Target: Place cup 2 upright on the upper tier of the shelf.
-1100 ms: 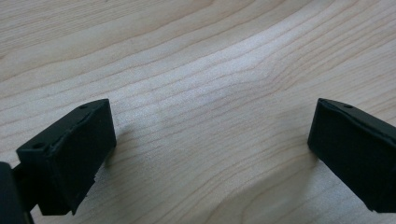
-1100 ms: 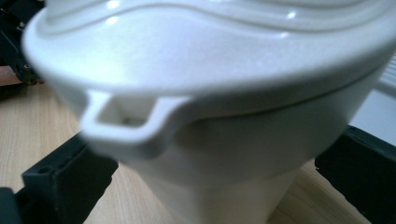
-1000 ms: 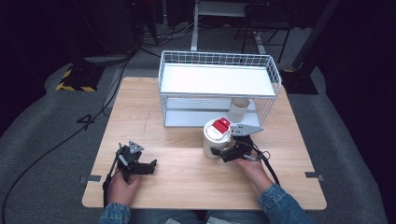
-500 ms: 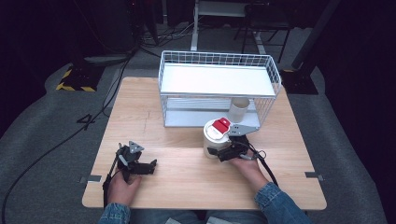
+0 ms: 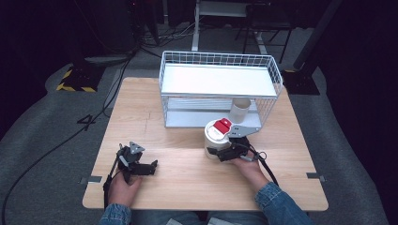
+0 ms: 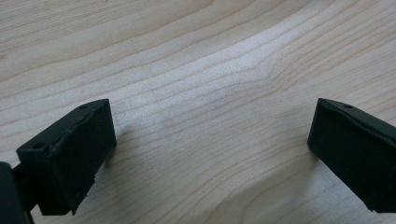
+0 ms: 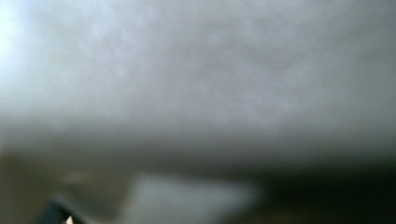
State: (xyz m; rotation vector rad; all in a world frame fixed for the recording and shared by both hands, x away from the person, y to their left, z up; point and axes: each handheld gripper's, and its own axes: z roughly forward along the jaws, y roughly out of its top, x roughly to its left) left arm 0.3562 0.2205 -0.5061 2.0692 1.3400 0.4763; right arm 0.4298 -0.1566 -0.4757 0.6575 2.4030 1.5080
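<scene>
Canister (image 5: pixel 217 138) in front of rack (image 5: pixel 220 79) (cup (image 5: pixel 240 110) inside), right-centre on table (image 5: pixel 187 187).

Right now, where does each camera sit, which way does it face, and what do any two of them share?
High view: above the person's side, looking forward and down on the table, the wire rack, the white tub; both forearms, left claw and right claw show.
Left gripper view: on the left claw, facing down at bare wood; both jaws stand wide apart.
Right gripper view: on the right claw, pressed close to the tub, all blurred.
Shared: high and left gripper views both show the table.
</scene>
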